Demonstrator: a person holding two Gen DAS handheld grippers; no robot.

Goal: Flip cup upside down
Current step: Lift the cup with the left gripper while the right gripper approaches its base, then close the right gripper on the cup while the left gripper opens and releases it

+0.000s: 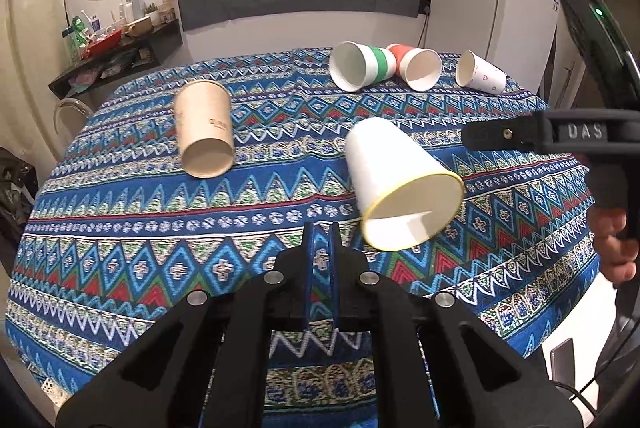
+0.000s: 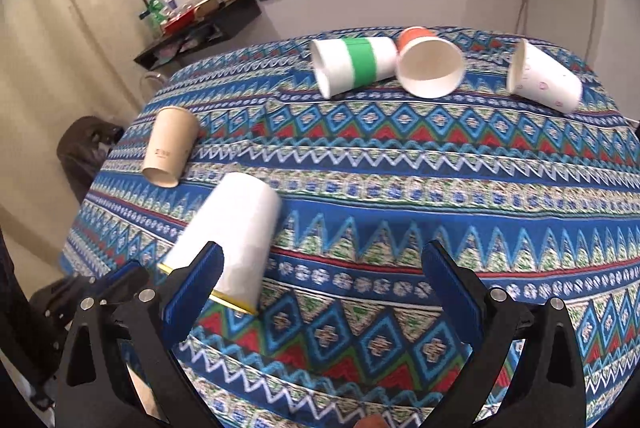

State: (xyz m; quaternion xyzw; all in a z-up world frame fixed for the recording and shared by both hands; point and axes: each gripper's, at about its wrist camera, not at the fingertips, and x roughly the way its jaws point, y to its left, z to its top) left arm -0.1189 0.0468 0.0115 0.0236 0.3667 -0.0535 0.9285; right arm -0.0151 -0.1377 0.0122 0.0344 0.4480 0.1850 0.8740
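Left gripper [image 1: 321, 228]: blue pads nearly together, nothing between them, low over the tablecloth [image 1: 120, 228].
Right gripper [image 2: 320, 268]: jaws spread wide, nothing between them.
White cup [image 1: 396, 184]: yellow-rimmed, tipped with its mouth toward the cameras, just ahead and right of the left gripper; whether it touches the cloth is unclear.
Brown cup [image 1: 205, 130]: on its side, farther left.
Far edge: green-banded cup [image 1: 362, 65], orange cup [image 1: 416, 66] and heart-print cup [image 1: 480, 72], all lying down.

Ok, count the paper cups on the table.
5, all on their sides: brown cup at left, yellow-rimmed white cup nearest, then green-banded cup, orange cup and heart-print cup along the far edge. None looks hidden.
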